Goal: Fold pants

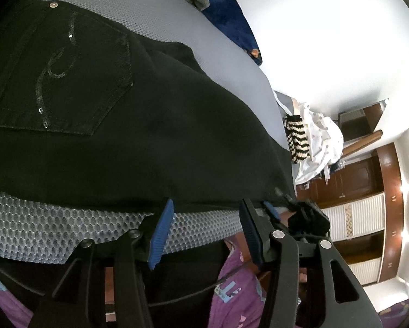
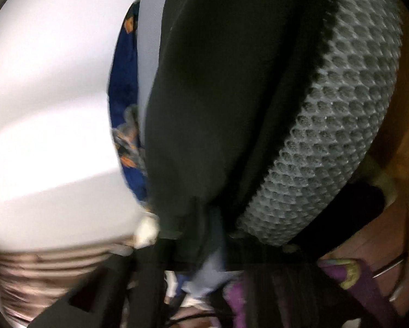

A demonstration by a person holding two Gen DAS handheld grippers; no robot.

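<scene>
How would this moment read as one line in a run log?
step: fold pants | black pants: flat on mesh pad | left tool: open at edge | right tool: shut on black pants

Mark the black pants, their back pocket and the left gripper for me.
black pants (image 1: 155, 136): left wrist view, plain cloth below the pocket.
back pocket (image 1: 68, 76): left wrist view, middle of the sequined panel.
left gripper (image 1: 204, 218): left wrist view, gap midway between the blue-padded fingertips.

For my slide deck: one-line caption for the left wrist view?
Left gripper open at the near edge of black jeans spread pocket-up on a grey mesh mattress.
</scene>
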